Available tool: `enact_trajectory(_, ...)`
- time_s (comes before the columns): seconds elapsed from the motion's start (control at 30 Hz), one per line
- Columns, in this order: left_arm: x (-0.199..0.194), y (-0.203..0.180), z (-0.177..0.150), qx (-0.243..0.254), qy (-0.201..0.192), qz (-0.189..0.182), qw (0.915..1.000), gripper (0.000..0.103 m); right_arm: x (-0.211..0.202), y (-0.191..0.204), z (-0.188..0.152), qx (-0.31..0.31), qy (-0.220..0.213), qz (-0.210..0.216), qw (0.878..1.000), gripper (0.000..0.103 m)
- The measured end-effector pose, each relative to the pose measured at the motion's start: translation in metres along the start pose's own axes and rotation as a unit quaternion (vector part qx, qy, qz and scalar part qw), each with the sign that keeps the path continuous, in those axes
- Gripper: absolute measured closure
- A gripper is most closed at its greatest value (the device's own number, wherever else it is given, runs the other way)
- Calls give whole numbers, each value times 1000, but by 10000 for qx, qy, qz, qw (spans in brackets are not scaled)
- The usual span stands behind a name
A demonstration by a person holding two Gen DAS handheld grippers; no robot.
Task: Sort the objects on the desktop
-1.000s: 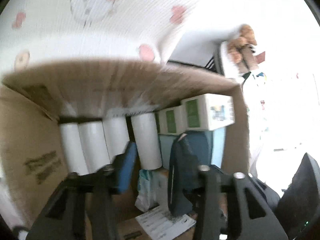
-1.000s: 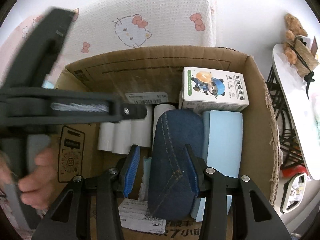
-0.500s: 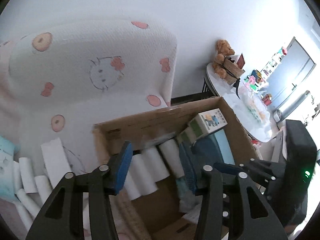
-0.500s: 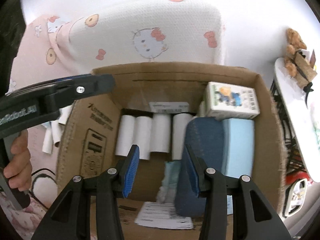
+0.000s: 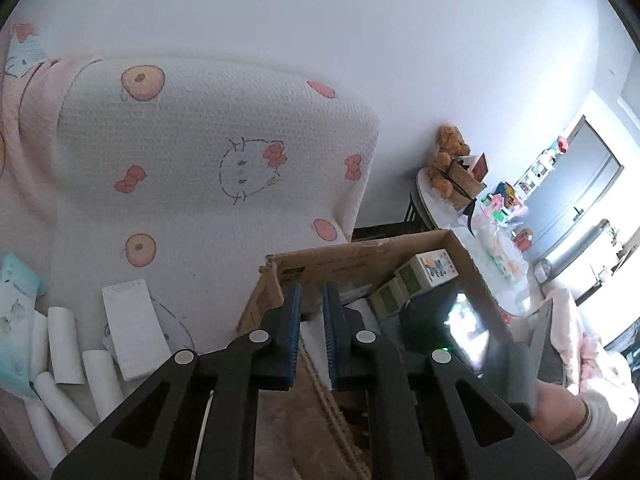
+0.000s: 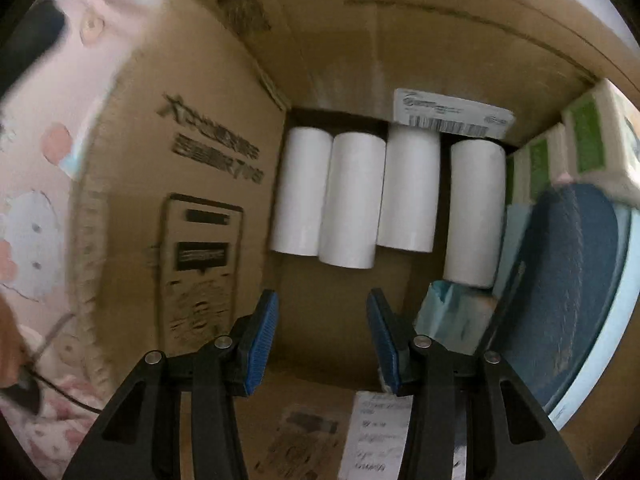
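cardboard box (image 6: 224,168) now fills the right gripper (image 6: 322,340)'s view, jaws apart and empty, while the left gripper (image 5: 311,338), lifted clear, is closing on nothing, so another pick looks next.

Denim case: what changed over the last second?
The right gripper let go of the denim case, now lying in the cardboard box, and hangs empty. The left gripper pulled back above the box, jaws closing on nothing. Four white rolls unmoved.
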State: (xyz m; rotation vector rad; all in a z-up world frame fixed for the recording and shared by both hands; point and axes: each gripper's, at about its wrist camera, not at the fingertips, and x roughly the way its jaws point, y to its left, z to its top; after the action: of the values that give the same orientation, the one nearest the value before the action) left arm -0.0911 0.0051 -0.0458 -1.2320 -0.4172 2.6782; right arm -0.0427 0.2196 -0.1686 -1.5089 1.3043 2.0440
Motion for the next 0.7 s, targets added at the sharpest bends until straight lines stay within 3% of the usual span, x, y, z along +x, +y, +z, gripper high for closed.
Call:
enact_trajectory(0.07, -1, 7, 1, -79, 14, -49, 10000, 90, 12, 2, 5, -12, 249, -85, 9997, 61)
enact_trajectory(0.23, 3, 17, 2, -342, 87, -123, 9993, 90, 46, -6, 14, 423, 854, 466, 9944, 61)
enact_trajectory(0.43, 5, 19, 1, -379, 165, -47, 9991, 90, 45, -10, 23, 527, 714, 648, 9940, 61)
enact_trajectory(0.57, 9, 15, 2, -337, 236, -101, 9991, 91, 49, -9, 27, 479, 669, 530, 9952, 61)
enact_trajectory(0.7, 10, 9, 0, -170, 295, -59, 9994, 90, 51, -11, 23, 561, 756, 758, 9927, 61)
